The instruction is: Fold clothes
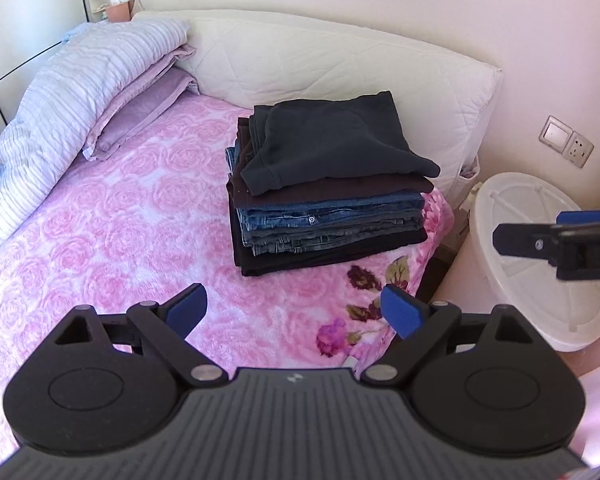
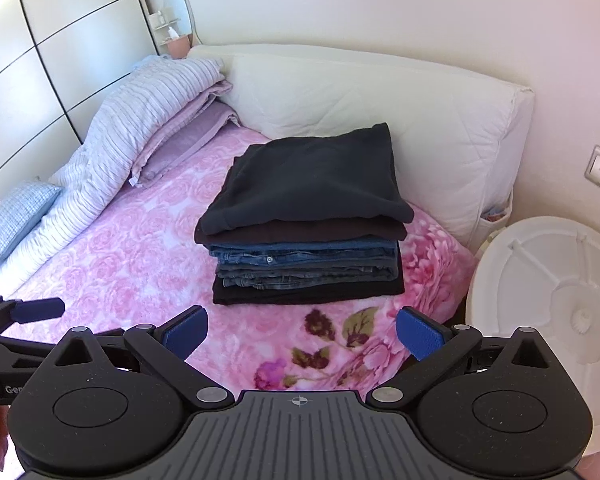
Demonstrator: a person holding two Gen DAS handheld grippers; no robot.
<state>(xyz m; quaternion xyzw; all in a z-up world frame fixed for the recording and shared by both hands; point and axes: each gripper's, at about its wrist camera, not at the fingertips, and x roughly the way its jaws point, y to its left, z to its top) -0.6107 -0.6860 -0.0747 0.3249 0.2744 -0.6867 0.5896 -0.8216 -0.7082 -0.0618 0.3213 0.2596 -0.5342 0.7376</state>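
Observation:
A stack of folded clothes rests on the pink floral blanket near the headboard: a dark navy sweatshirt on top, a maroon piece, several jeans and a black garment below. My left gripper hangs above the blanket short of the stack, jaws wide open, nothing between them. My right gripper is likewise open and empty, facing the stack. In the left wrist view one finger of the right gripper shows at the right edge; the left gripper's finger shows in the right wrist view.
A white padded headboard stands behind the stack. Striped pillows and a quilt lie along the left. A white round plastic lid sits beside the bed at the right. Wardrobe doors line the left wall.

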